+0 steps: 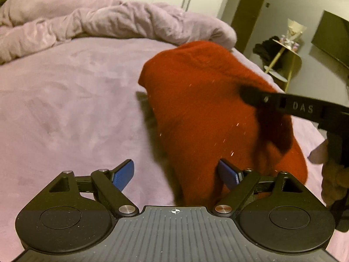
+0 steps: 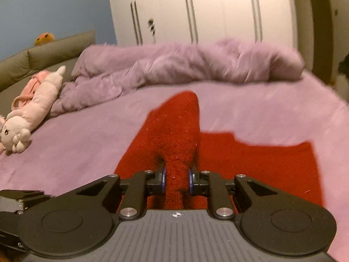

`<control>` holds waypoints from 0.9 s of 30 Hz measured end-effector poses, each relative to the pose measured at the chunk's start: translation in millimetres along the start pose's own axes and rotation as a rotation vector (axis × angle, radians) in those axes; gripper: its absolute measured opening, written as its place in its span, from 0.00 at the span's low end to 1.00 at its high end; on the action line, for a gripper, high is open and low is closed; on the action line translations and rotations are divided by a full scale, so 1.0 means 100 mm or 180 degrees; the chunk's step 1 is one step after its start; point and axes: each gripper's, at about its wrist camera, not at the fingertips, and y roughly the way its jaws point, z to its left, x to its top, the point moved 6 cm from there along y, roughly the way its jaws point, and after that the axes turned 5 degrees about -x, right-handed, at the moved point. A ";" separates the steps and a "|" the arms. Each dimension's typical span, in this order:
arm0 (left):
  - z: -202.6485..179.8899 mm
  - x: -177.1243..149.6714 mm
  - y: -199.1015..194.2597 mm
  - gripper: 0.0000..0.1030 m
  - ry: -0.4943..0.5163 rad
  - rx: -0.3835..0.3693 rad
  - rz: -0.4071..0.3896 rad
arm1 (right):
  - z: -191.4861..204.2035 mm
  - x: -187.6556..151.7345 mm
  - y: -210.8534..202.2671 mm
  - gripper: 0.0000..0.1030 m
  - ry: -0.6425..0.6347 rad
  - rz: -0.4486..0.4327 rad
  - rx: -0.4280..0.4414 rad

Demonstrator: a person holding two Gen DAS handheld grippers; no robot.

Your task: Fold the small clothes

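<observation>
Right wrist view: right tongs [image 2: 176,180] are clamping a raised fold of fuzzy red knit garment [image 2: 250,163], centre frame, on lilac bed [image 2: 65,152]. Left tongs [image 1: 175,175] are standing apart, gripping nothing.

A bed fills both views, its lilac sheet [image 2: 250,109] smooth. A rumpled lilac duvet [image 2: 185,63] lies heaped along the far edge, toward 12 o'clock. Behind it stand white wardrobe doors [image 2: 218,8] with long vertical handles. In the right wrist view, at 10 o'clock, an olive padded headboard [image 2: 54,48] sits under a blue wall [image 2: 54,4], with a pale plush toy [image 2: 30,111] lying at 9 o'clock. In the left wrist view, at 2 o'clock, a small round side table [image 1: 285,52] stands beside a grey wall [image 1: 305,4]. The light is dim and warm.
</observation>
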 end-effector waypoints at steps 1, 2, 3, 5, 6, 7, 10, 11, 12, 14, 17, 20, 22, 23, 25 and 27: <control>-0.04 -0.01 -0.01 0.87 0.0036 -0.0019 0.0019 | -0.05 0.00 -0.05 0.16 0.0017 -0.0046 -0.0071; -0.09 -0.02 -0.01 0.87 0.0062 -0.0028 0.0040 | -0.12 0.00 -0.13 0.16 0.0061 -0.0095 -0.0141; -0.13 -0.03 0.00 0.87 0.0083 -0.0039 0.0056 | -0.19 -0.02 -0.19 0.16 0.0097 -0.0117 -0.0183; -0.20 -0.04 0.03 0.87 0.0103 -0.0056 0.0096 | -0.34 -0.05 -0.29 0.16 0.0158 -0.0146 -0.0326; -0.22 -0.05 0.04 0.87 0.0105 -0.0055 0.0107 | -0.44 -0.09 -0.34 0.16 0.0202 -0.0137 -0.0384; -0.25 -0.06 0.06 0.87 0.0108 -0.0056 0.0123 | -0.53 -0.12 -0.37 0.16 0.0241 -0.0141 -0.0448; -0.36 -0.07 0.12 0.87 0.0143 -0.0077 0.0160 | -0.77 -0.22 -0.43 0.16 0.0301 -0.0118 -0.0674; -0.41 -0.08 0.14 0.88 0.0151 -0.0101 0.0171 | -0.85 -0.27 -0.45 0.16 0.0326 -0.0103 -0.0748; -0.45 -0.08 0.16 0.89 0.0161 -0.0129 0.0184 | -0.93 -0.33 -0.45 0.16 0.0299 -0.0082 -0.0849; -0.53 -0.07 0.20 0.89 0.0189 -0.0170 0.0207 | -1.05 -0.46 -0.41 0.16 0.0340 0.0010 -0.0972; -0.62 -0.10 0.30 0.91 0.0220 -0.0203 0.0276 | -1.18 -0.65 -0.28 0.16 0.0276 0.0191 -0.1114; -0.66 -0.13 0.42 0.92 0.0128 -0.0280 0.0384 | -1.28 -0.80 -0.10 0.19 0.0261 0.0274 -0.1174; -0.66 -0.13 0.48 0.94 0.0065 -0.0308 0.0418 | -1.42 -0.82 -0.05 0.22 0.0369 0.0274 -0.1214; -0.66 -0.12 0.51 0.94 0.0058 -0.0304 0.0429 | -1.45 -0.79 -0.02 0.28 0.0419 0.0314 -0.1201; -0.66 -0.12 0.54 0.94 0.0078 -0.0264 0.0448 | -1.48 -0.71 -0.06 0.31 0.0500 0.0335 -0.1129; -0.68 -0.12 0.53 0.94 0.0125 -0.0232 0.0437 | -1.46 -0.61 -0.24 0.32 0.0616 0.0204 -0.1082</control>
